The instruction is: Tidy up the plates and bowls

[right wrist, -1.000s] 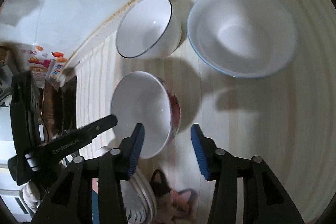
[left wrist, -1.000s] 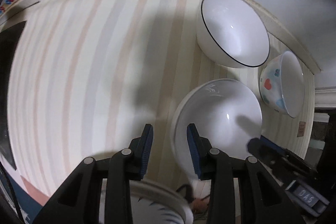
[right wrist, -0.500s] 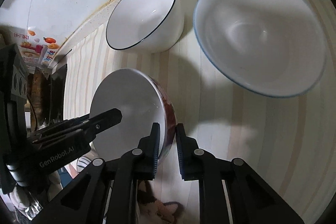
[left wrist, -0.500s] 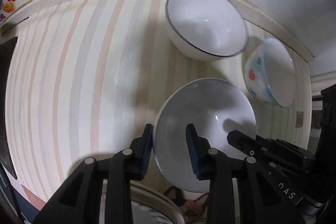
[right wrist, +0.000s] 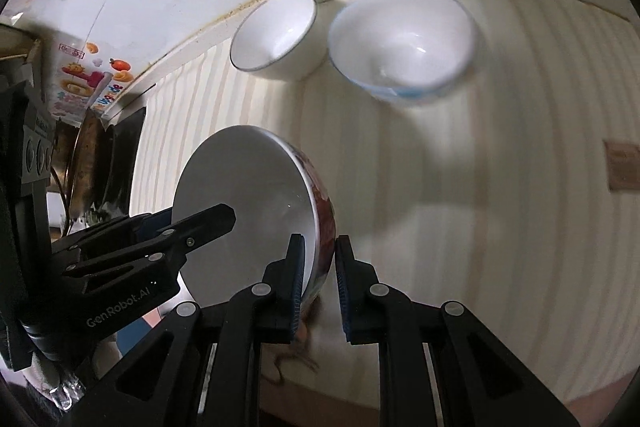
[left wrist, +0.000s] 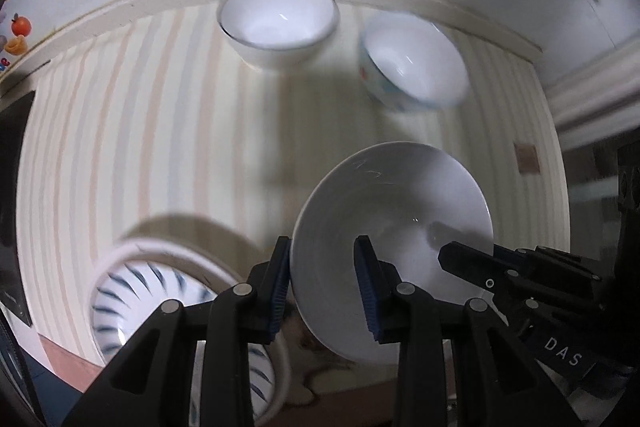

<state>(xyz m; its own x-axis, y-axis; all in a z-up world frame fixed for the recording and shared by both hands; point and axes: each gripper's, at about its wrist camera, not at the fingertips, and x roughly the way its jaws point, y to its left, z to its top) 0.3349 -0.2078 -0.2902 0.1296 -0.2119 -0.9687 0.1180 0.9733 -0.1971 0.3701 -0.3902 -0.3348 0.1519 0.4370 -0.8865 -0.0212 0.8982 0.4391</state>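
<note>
Gripping red-patterned bowl [right wrist: 256, 211] rim, both tongs (bowl's underside hidden)

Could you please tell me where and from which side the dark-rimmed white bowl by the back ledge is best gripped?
Grip the dark-rimmed bowl by its near rim from above, one of the jaws inside, one outside. It stands upright, mouth up; the back ledge runs close behind and the blue-patterned bowl crowds its right, so the near wall looks freest.
</note>
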